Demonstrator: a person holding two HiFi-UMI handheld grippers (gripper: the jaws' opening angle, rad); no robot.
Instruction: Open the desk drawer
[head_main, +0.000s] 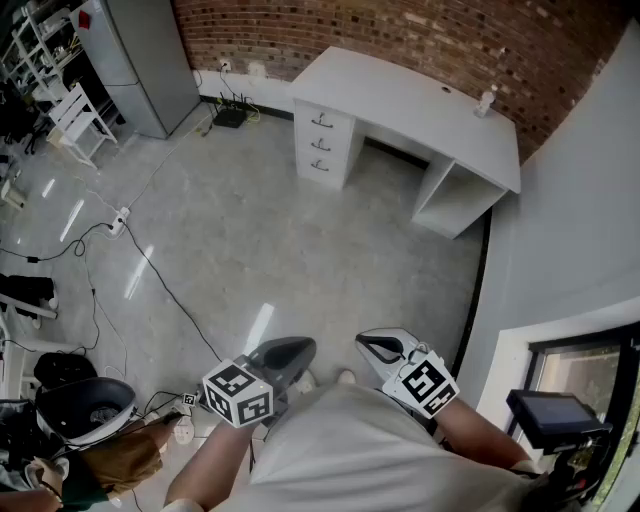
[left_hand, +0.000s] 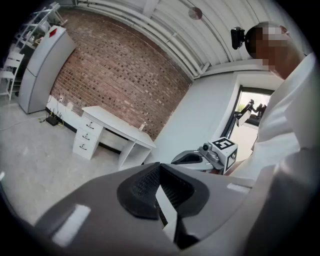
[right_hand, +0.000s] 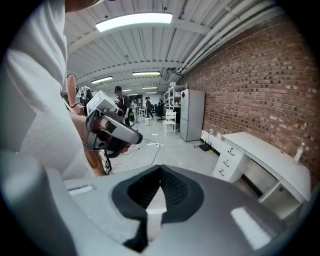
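The white desk (head_main: 420, 105) stands against the brick wall at the far side of the floor. Its three-drawer stack (head_main: 322, 145) is at the desk's left end, all drawers closed, each with a small dark handle. My left gripper (head_main: 285, 355) and right gripper (head_main: 385, 347) are held close to my body, far from the desk, both shut and empty. In the left gripper view the drawers (left_hand: 85, 137) are small and distant beyond the shut left gripper (left_hand: 160, 167). The right gripper view shows the drawers (right_hand: 227, 162) past the shut right gripper (right_hand: 160, 170).
A grey cabinet (head_main: 150, 60) stands at the left of the desk, with a black box (head_main: 230, 117) and cables by the wall. A cable and power strip (head_main: 120, 225) cross the floor. A small bottle (head_main: 486, 100) stands on the desk. A monitor (head_main: 555, 415) is at my right.
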